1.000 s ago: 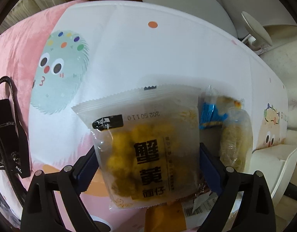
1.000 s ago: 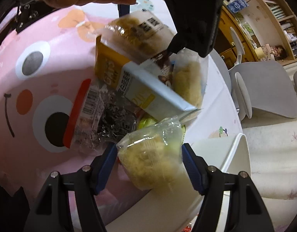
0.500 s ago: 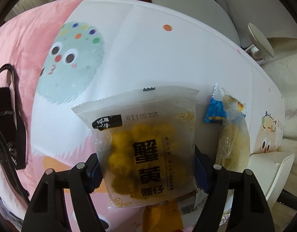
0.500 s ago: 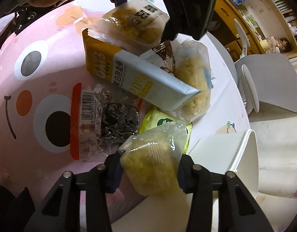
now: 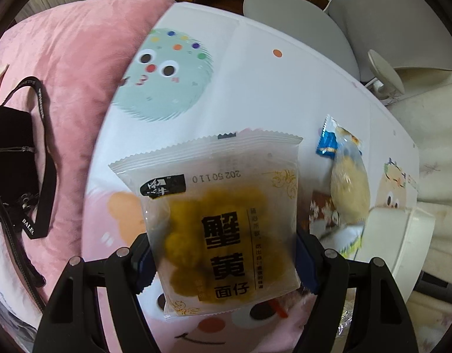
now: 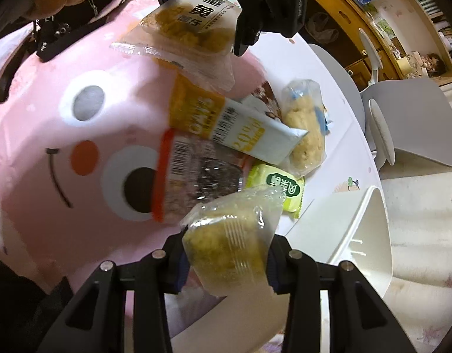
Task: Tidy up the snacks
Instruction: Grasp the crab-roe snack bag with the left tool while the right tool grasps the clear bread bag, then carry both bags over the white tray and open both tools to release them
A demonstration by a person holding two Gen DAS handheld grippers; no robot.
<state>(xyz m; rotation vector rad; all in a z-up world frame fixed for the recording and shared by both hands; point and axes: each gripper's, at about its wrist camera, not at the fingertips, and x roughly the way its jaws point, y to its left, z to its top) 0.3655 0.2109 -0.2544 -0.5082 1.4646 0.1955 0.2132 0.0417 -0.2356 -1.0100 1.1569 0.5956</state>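
The left gripper (image 5: pixel 223 260) is clamped on a frosted translucent packet of orange-yellow snack balls with black printed characters (image 5: pixel 214 220). Both blue finger pads (image 5: pixel 306 260) press against the packet's side edges, and the packet is held clear of the cartoon-printed pink and white tablecloth (image 5: pixel 255 88). In the right wrist view the same packet (image 6: pixel 190 26) hangs above the pile of snacks, gripped by the black body of the left gripper (image 6: pixel 267 3).

The right gripper (image 6: pixel 226 261) is closed around a clear plastic-wrapped pale yellow cake (image 6: pixel 228 244). The cake fills the gap between the two fingers and is lifted just in front of the pile.

Reference landmark: the white and yellow rectangular oat bar pack (image 6: pixel 234 123), which lies on top of the pile.
- Beneath it, on the side toward the right gripper: a clear packet with an orange-red edge and barcode, holding dark contents (image 6: pixel 193 176).
- Next to that packet, toward the white container: a light green wrapped snack (image 6: pixel 280 188).
- Against the far end of the oat bar pack: a clear bag with a blue end holding a pale crumbly cake (image 6: pixel 306 135); the same bag appears in the left wrist view (image 5: pixel 348 182).
- Partly under the oat bar pack: a brown wrapper with a white pattern (image 6: pixel 268 103).
- Beyond the green snack: a white plastic open container (image 6: pixel 370 235) at the tablecloth's edge.

A black bag with a lettered strap (image 5: pixel 14 158) lies on the pink part of the cloth.
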